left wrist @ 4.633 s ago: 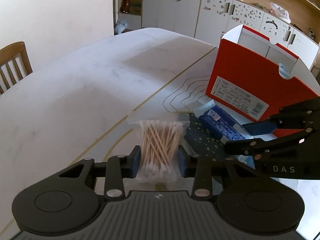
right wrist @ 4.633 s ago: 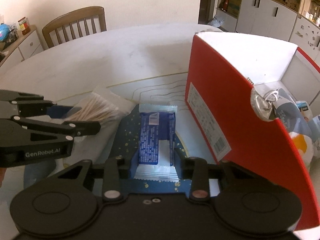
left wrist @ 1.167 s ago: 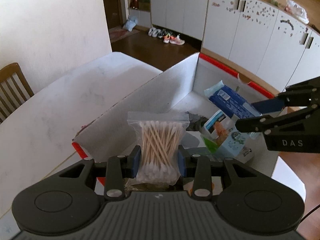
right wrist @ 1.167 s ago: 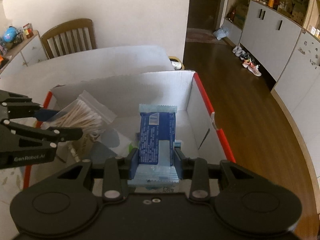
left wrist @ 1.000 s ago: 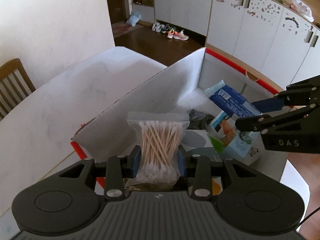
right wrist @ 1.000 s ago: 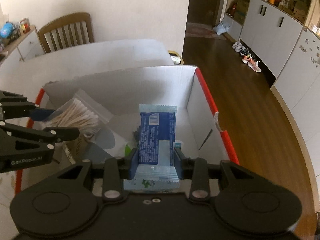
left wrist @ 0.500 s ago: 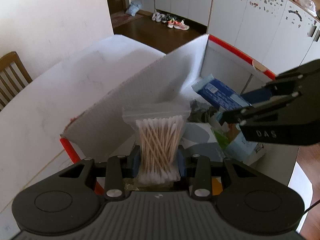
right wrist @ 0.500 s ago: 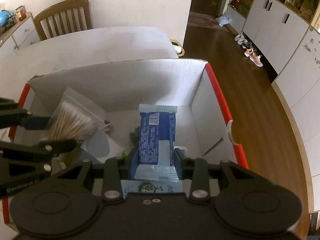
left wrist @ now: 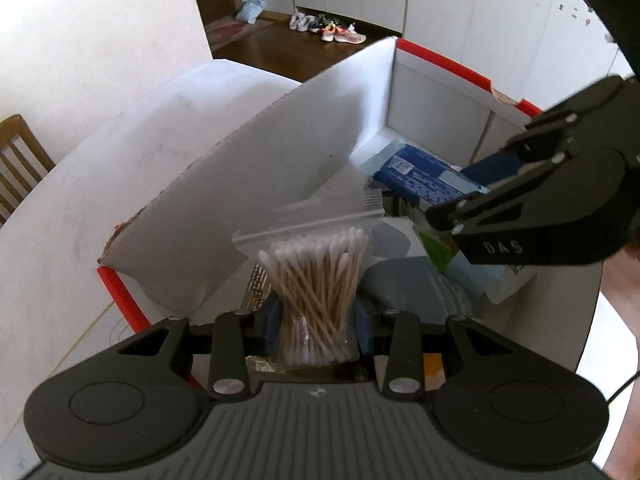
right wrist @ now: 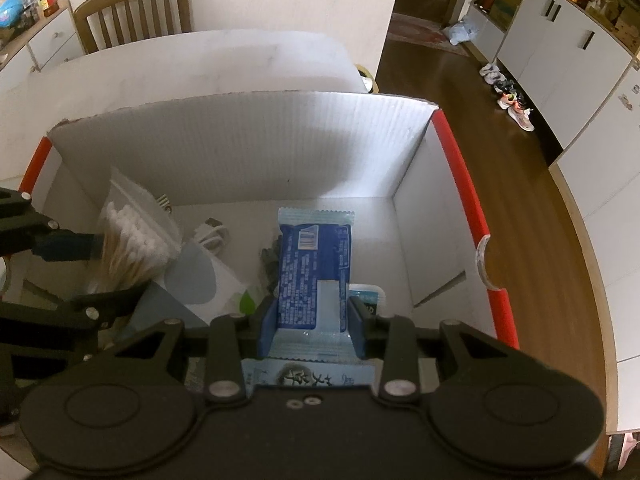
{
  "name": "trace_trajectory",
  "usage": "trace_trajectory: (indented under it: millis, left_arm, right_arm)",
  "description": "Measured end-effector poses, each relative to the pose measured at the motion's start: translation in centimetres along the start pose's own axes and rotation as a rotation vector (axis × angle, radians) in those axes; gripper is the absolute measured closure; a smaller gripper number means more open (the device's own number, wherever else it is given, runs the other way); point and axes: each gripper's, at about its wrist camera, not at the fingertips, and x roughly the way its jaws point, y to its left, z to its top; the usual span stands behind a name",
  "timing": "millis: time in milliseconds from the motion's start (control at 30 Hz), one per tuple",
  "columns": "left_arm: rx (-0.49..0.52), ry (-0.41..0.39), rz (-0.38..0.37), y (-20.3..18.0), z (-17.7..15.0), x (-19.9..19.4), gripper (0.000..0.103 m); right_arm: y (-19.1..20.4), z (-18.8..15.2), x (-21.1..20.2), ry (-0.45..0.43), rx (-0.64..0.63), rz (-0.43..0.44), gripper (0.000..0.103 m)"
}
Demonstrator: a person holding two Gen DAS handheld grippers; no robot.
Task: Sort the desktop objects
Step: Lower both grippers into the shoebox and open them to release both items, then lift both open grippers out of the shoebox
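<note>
Two grippers hang over a red-rimmed box (right wrist: 460, 184) on a white table (left wrist: 80, 184). Left gripper (left wrist: 316, 324) clamps a cotton-swab bag (left wrist: 316, 280); right gripper (right wrist: 312, 320) clamps a blue packet (right wrist: 316, 256). Only the right view shows the cabinet beside the wooden chair (right wrist: 132, 12).

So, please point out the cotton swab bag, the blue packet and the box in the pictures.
Swab bag (left wrist: 316, 280): left wrist view, on the bundled sticks between the claw's pads.
Blue packet (right wrist: 314, 264): right wrist view, on its printed blue face.
Box (right wrist: 248, 148): right wrist view, on the white inner far wall.
</note>
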Motion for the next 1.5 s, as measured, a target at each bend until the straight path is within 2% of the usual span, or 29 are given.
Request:
trace_trajectory:
  millis: [200,867,1067,1133,1167,1233,1500]
  left_arm:
    - [0.078,0.011,0.027,-1.4,-0.3,0.3,0.067]
    - [0.071,0.025,0.007,-1.1,-0.2,0.5,0.064]
    - [0.069,0.008,0.010,-1.0,-0.3,-0.3,0.056]
    - [0.066,0.003,0.030,-1.0,-0.4,-0.7,0.040]
    - [0.061,-0.003,0.036,-0.9,-0.5,-0.9,0.037]
    - [0.048,-0.011,0.030,-0.5,-0.6,-1.4,0.037]
    - [-0.013,-0.057,0.000,0.9,-1.1,-3.6,0.037]
  right_arm:
    - [0.4,0.0,0.5,0.008,-0.042,0.001,0.067]
    - [0.3,0.7,1.4,0.029,-0.031,0.015,0.063]
    - [-0.5,0.5,0.7,0.016,-0.010,0.033,0.062]
    - [-0.6,0.3,0.2,0.008,-0.007,0.039,0.061]
    - [-0.8,0.2,0.1,0.003,-0.003,0.048,0.058]
    - [-1.0,0.1,-0.7,-0.014,0.005,0.066,0.053]
    - [-0.9,-0.7,-3.6,-0.064,0.022,0.117,0.052]
